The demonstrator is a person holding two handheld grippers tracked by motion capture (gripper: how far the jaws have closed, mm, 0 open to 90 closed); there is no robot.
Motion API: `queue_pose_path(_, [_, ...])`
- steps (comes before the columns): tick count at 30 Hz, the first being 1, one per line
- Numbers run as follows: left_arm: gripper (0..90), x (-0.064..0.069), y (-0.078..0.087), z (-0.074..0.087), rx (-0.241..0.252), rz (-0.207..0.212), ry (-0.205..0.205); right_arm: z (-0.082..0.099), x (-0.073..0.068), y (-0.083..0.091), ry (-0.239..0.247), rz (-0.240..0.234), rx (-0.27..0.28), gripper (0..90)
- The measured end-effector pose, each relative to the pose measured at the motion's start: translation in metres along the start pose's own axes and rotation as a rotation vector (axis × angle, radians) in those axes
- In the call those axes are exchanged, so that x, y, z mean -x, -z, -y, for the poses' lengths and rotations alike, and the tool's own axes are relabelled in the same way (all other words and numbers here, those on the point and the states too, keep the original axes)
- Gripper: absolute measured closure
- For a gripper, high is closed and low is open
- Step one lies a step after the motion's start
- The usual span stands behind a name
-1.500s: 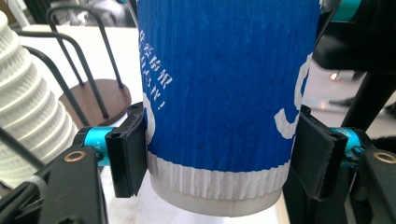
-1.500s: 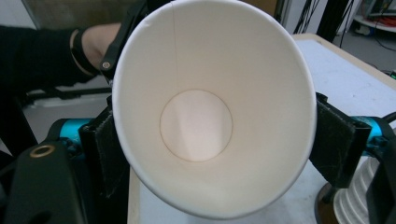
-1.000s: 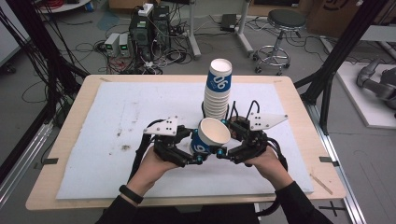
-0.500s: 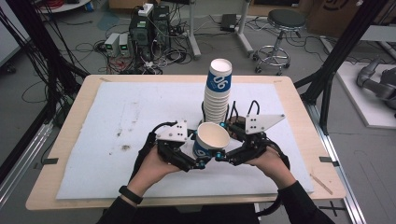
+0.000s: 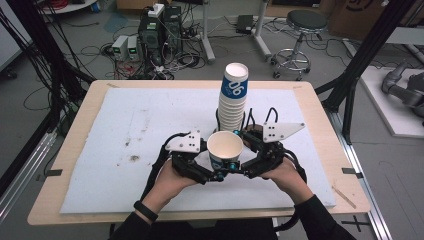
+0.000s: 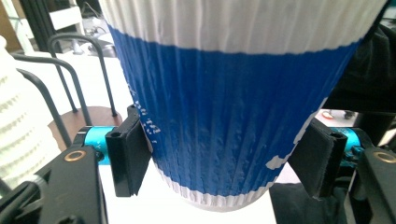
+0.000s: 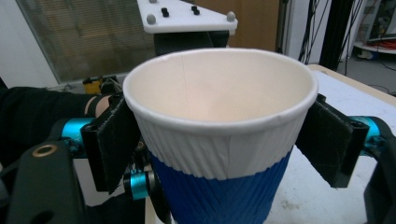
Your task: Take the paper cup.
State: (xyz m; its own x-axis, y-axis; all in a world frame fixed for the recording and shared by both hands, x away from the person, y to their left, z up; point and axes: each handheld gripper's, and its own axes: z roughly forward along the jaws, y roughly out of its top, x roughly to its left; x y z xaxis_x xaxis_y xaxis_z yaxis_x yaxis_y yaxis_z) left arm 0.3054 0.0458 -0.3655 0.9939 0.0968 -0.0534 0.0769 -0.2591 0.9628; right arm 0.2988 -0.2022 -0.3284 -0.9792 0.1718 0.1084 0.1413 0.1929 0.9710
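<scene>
A blue-and-white ribbed paper cup is held above the white mat near the table's front, mouth up, between both grippers. My left gripper comes in from the left. Its pads have just closed and press on the cup's blue lower part. My right gripper comes in from the right, and its jaws have just been opening. In the right gripper view the cup stands between its pads, which flank the white band under the rim without a clear squeeze.
A tall stack of the same cups stands just behind the held cup, and its white ribs lie close to the left gripper. The white mat covers most of the wooden table. Black frame posts stand beside the table.
The cup has tipped slightly, so its mouth faces more upward and less of its blue side shows. Both hands have stayed nearly where they were.
</scene>
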Motion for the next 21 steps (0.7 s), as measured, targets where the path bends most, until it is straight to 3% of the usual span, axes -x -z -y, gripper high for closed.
queue_pose_path(7, [29.8, 0.0000, -0.0007, -0.0006, -0.014, 0.010, 0.006, 0.0008, -0.0013, -0.0018, 0.011, 0.007, 0.005, 21.6])
queue_pose_path(13, [21.0, 0.0018, -0.0017, -0.0041, 0.024, -0.002, 0.051, 0.0018, -0.0005, -0.0010, 0.001, 0.008, 0.033, 22.0])
queue_pose_path(21, [20.6, 0.0039, -0.0018, -0.0098, 0.078, 0.003, 0.065, 0.0033, -0.0027, -0.0049, 0.006, 0.005, 0.034, 22.7])
